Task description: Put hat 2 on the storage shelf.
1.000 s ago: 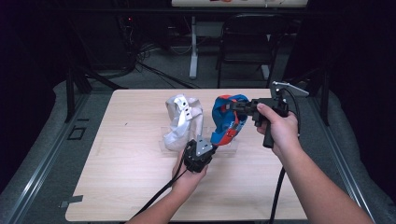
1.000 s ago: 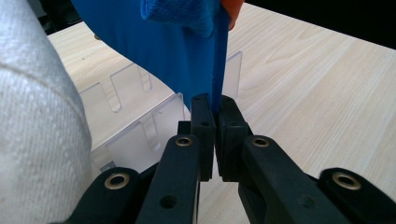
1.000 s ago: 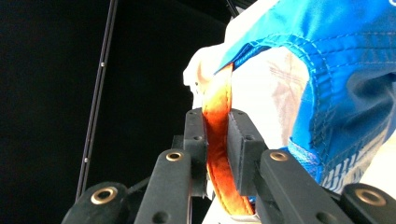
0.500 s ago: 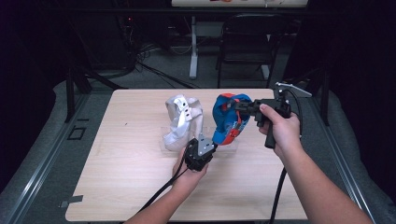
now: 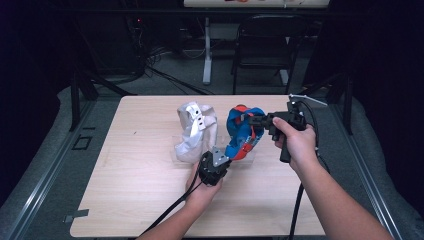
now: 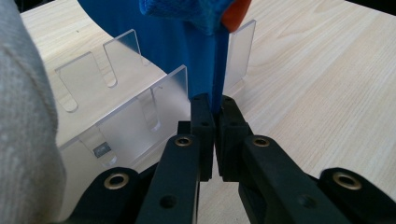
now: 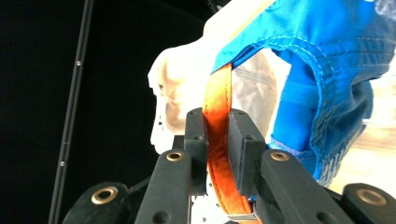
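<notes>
A blue cap with orange trim (image 5: 241, 134) is held over a clear acrylic rack (image 6: 140, 100) at the table's middle. My left gripper (image 5: 223, 154) is shut on the cap's blue fabric (image 6: 205, 70) low down, its jaws pinching the cloth at the rack's edge. My right gripper (image 5: 248, 119) is shut on the cap's orange strap (image 7: 219, 140) from the right side, the strap running between its pads. A white cap (image 5: 194, 131) sits on the rack to the left of the blue one.
The wooden table (image 5: 125, 185) has bare room at left and front. Beyond its far edge stand a black chair (image 5: 265, 45) and a stand with cables on the floor. Metal rails run along both sides.
Both grippers keep their hold on the blue cap. The cap and hands have shifted very little.
</notes>
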A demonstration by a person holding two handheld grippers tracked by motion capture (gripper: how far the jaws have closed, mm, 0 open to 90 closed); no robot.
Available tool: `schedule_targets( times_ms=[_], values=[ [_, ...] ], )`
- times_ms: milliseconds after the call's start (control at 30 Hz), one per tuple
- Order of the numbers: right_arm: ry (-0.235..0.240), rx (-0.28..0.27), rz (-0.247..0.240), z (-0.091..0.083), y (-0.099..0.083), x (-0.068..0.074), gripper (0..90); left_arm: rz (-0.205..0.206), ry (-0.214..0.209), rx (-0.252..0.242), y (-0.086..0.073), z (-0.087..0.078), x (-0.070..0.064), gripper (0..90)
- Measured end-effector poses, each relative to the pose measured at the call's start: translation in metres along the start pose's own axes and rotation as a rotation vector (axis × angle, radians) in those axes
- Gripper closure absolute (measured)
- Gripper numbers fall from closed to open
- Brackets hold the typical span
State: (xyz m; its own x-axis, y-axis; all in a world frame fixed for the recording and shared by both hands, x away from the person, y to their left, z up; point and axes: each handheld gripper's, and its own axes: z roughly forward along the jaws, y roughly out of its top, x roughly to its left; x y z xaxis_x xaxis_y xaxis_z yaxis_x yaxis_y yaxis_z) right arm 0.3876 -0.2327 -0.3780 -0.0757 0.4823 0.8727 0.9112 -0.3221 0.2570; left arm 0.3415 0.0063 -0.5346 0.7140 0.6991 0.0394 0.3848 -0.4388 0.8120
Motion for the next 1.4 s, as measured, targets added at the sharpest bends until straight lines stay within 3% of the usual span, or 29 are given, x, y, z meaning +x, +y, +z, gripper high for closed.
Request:
schedule_targets(
  times_ms=[200,533,733,933,1167,1267,1367,1400],
  values=[
    [-0.015,-0.01,0.001,0.002,0.0,-0.004,78.6,-0.01,-0.004,0.009,0.0,-0.003,0.001,86.2],
    [-0.046,-0.02,-0.026,0.0,-0.002,-0.004,78.0,0.006,-0.002,-0.02,-0.005,-0.017,-0.002,78.0],
    [-0.064,-0.035,-0.039,-0.005,-0.002,-0.005,77.3,-0.003,-0.023,-0.032,-0.007,-0.027,-0.002,74.1],
    [-0.081,-0.065,-0.059,-0.011,-0.003,-0.005,72.5,-0.03,-0.041,-0.04,-0.011,-0.04,-0.002,64.6],
    [-0.105,-0.084,-0.112,-0.018,-0.006,-0.005,64.1,-0.047,-0.085,-0.027,-0.017,-0.051,0.006,55.3],
    [-0.145,-0.12,-0.173,-0.023,-0.01,-0.006,58.6,-0.066,-0.115,-0.032,-0.021,-0.061,0.012,52.3],
    [-0.153,-0.145,-0.217,-0.027,-0.013,-0.009,53.9,-0.058,-0.123,-0.035,-0.023,-0.067,0.013,49.9],
    [-0.158,-0.158,-0.23,-0.027,-0.015,-0.01,52.6,-0.033,-0.122,-0.029,-0.026,-0.075,0.014,49.1]
  ],
)
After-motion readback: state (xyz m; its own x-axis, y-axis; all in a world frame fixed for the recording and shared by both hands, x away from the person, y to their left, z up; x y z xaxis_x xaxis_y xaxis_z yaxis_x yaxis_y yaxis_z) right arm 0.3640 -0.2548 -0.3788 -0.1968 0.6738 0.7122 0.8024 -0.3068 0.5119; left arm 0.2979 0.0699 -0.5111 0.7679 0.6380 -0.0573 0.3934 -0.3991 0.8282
